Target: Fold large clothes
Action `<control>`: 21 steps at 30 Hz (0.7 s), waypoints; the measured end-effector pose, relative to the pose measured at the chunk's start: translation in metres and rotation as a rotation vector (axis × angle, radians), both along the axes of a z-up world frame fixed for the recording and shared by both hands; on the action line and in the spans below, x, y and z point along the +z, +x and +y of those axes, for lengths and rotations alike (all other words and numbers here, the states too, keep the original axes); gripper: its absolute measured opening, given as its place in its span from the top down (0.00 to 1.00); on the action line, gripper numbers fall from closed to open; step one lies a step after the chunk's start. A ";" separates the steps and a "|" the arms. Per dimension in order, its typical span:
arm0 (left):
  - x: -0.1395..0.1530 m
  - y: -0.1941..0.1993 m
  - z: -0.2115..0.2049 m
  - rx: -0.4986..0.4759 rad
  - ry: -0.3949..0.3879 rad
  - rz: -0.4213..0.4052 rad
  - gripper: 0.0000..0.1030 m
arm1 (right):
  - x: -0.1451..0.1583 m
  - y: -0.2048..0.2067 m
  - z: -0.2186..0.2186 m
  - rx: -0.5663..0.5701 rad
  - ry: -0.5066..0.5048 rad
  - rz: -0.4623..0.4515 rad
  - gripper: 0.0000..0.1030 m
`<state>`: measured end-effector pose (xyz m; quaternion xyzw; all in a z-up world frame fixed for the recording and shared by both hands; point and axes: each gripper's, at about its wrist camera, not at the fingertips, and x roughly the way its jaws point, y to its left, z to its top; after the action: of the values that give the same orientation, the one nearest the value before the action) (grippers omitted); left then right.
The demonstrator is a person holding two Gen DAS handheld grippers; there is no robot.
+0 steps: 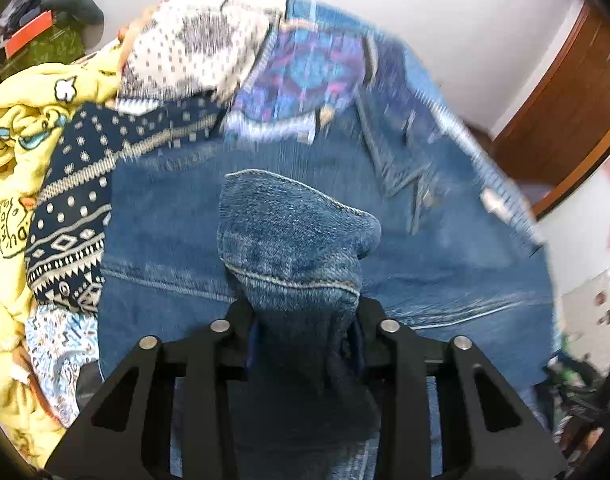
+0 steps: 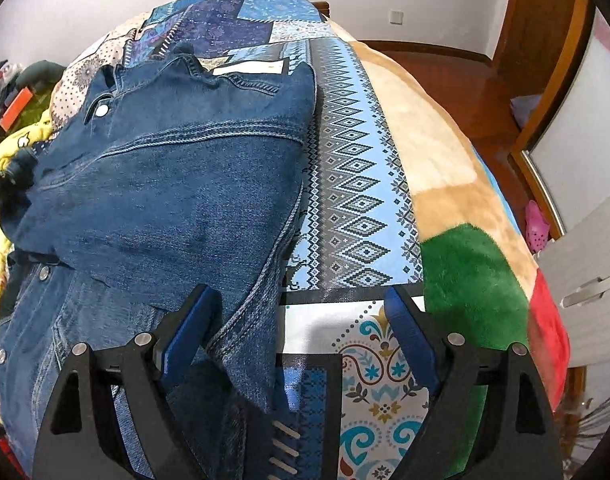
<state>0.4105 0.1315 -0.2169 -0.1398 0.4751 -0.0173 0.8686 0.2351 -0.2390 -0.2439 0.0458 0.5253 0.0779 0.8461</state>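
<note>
At far left a heap of unfolded laundry is noted, a yellow cartoon-print garment (image 1: pixel 13 148) lying beside a navy patterned knit (image 1: pixel 71 216). To its right the denim jacket (image 2: pixel 165 184) is spread on the bed, over a blue patchwork bedspread (image 2: pixel 349 184). The left claw (image 1: pixel 301 316) is seen clenched on a bunched fold of the jacket's denim, probably a sleeve or cuff, which stands up between its fingers. The left wrist view is motion-blurred. Further right, the right claw (image 2: pixel 301 312) is released, its blue pads (image 2: pixel 405 332) spread wide. One finger rests at the jacket's near side seam, the other over bare bedspread; nothing is gripped. A plush tan, green and red blanket (image 2: pixel 461 264) covers the bed's right edge. Step in hand, as judged: a sleeve is being drawn inward over the jacket body. The next move likely calls for the right claw to pin or take the side seam, so that the body does not shift as the fold is laid flat.
</note>
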 end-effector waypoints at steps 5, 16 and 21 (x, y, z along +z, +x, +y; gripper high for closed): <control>0.037 -0.019 0.013 -0.005 -0.063 -0.144 0.69 | 0.019 0.001 -0.003 -0.004 -0.009 -0.042 0.18; -0.031 -0.033 0.047 0.063 -0.010 0.061 0.57 | 0.008 0.017 0.033 0.050 -0.049 -0.021 0.18; -0.051 -0.061 0.062 0.107 0.120 0.114 0.38 | 0.005 0.015 0.033 0.048 -0.048 -0.004 0.18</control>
<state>0.3497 0.1939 -0.2682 -0.1136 0.5156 0.0656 0.8467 0.2502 -0.2064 -0.2392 0.0127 0.5263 0.0854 0.8459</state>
